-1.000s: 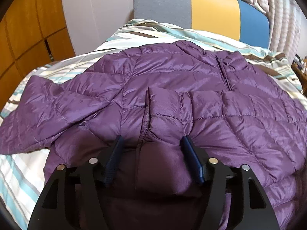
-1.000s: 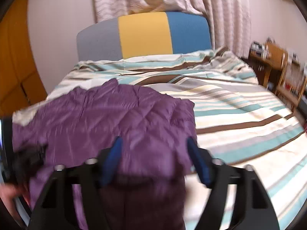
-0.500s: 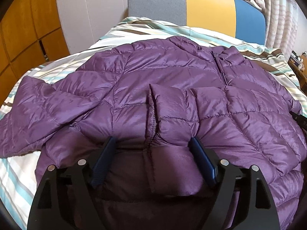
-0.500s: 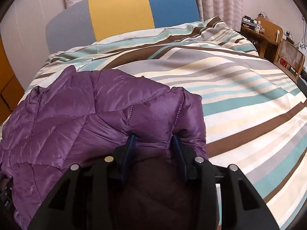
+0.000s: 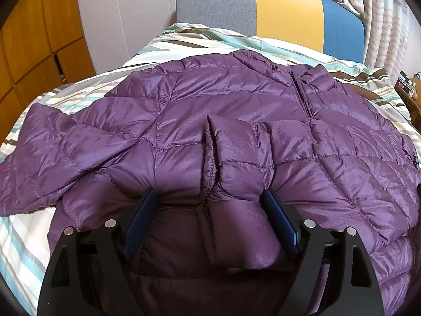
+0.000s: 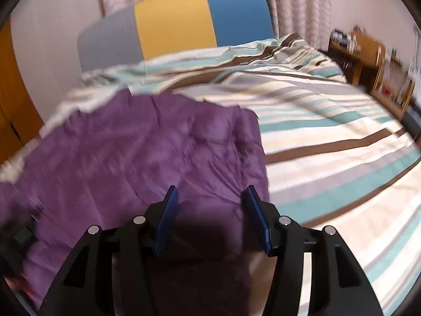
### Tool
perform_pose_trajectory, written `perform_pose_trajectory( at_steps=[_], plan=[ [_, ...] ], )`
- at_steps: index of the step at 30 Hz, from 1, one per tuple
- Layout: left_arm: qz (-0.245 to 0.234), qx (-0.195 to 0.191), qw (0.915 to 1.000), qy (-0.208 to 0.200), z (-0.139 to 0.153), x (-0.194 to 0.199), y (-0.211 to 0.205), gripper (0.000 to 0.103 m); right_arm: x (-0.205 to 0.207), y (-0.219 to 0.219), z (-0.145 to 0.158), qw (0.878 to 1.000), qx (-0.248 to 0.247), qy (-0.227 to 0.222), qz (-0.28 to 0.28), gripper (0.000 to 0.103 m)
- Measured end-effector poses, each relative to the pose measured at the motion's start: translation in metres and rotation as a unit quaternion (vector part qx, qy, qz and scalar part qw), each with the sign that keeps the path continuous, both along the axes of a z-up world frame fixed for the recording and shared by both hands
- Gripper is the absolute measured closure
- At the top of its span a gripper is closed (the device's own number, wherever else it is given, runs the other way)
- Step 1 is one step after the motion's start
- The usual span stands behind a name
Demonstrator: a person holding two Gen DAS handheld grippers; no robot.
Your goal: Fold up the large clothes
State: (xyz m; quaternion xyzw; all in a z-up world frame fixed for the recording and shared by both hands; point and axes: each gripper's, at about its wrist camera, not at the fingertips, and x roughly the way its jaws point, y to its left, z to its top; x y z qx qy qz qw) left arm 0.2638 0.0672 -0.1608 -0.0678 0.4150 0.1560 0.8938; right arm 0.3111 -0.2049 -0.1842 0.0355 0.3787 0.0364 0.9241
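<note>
A purple quilted down jacket (image 5: pixel 236 100) lies front up on the striped bed. One sleeve is folded across its chest, and the sleeve's cuff end (image 5: pixel 236 223) sits between the fingers of my left gripper (image 5: pixel 209 193). Its jaws are opening and its left pad stands clear of the fabric. The other sleeve (image 5: pixel 52 152) is spread out to the left. The right wrist view is blurred. There my right gripper (image 6: pixel 211 188) is over the jacket's (image 6: pixel 147 142) right edge. Its jaws are opening with purple fabric between them.
The striped bedcover (image 6: pixel 329 137) stretches bare to the right of the jacket. A grey, yellow and blue headboard (image 5: pixel 286 13) stands at the far end. Wooden wardrobe doors (image 5: pixel 31 39) are at the left; wooden furniture (image 6: pixel 368 52) and curtains (image 6: pixel 297 0) at the right.
The left jaws have spread wider around the folded sleeve. The right jaws pinched the jacket's edge half a second ago and have since widened, and that view has shifted and blurred.
</note>
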Motion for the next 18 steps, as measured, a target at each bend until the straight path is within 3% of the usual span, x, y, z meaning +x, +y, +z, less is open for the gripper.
perform_pose_trajectory(
  at_steps=[7, 10, 12, 14, 18],
  plan=[
    [-0.002, -0.001, 1.0000, 0.001, 0.000, -0.001, 0.002, 0.018, 0.005, 0.026, -0.020, 0.996, -0.088, 0.006, -0.004, 0.048],
    [-0.005, -0.006, 1.0000, 0.000, 0.001, -0.001, 0.002, 0.014, 0.005, 0.026, -0.023, 0.996, -0.092, 0.003, -0.006, 0.047],
    [-0.008, -0.013, 0.9999, 0.002, 0.002, -0.001, 0.002, 0.007, 0.005, 0.025, -0.024, 0.996, -0.091, 0.002, -0.006, 0.047],
    [-0.017, -0.033, 0.9993, 0.000, 0.004, -0.004, 0.005, 0.003, 0.005, 0.025, -0.024, 0.996, -0.090, 0.002, -0.007, 0.047],
    [-0.039, -0.108, 0.9930, -0.031, 0.018, -0.028, 0.023, 0.003, 0.005, 0.026, -0.024, 0.996, -0.090, 0.001, -0.007, 0.046]
  ],
)
